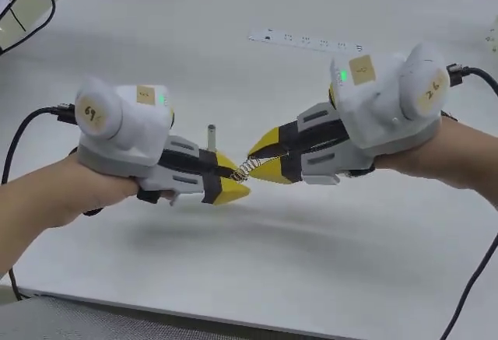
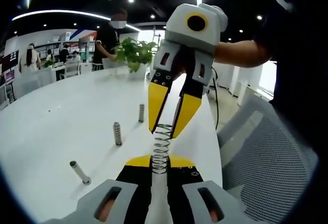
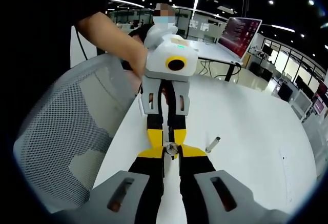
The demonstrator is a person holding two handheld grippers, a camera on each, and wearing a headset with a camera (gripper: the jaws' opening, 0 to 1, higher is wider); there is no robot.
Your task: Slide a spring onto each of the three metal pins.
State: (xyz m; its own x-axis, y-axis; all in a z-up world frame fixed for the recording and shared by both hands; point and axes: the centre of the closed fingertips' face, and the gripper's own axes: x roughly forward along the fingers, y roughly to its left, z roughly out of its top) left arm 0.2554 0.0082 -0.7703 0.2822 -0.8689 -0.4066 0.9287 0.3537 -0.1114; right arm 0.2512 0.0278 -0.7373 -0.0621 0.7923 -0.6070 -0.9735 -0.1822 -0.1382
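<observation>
Pinching one end of a thin, silvery coiled-wire spring (image 2: 161, 149), the white left gripper (image 2: 160, 161) has its yellow-tipped black jaws set narrow on it at the bottom centre of the left gripper view. Facing it from the top of that frame, the matching right gripper (image 2: 165, 130) holds its jaws close about the spring's other end, touching the coils; whether they truly bite I cannot tell. In the head view the spring bridges the two sets of tips just below centre, held clear of the white table (image 1: 327, 262). Just above it in that frame a short bare steel pin (image 1: 211, 136) stands upright. Left of centre in the left gripper view, a second pin (image 2: 117, 133) and a third pin (image 2: 141, 113) already wear springs. By my judgement the spring is very light and soft along its length, so it would bow if squeezed mid-coil and could ping away if let go carelessly. The best hold looks to be across the last few turns at one end, leaving the other end's bore open for the steel pin
</observation>
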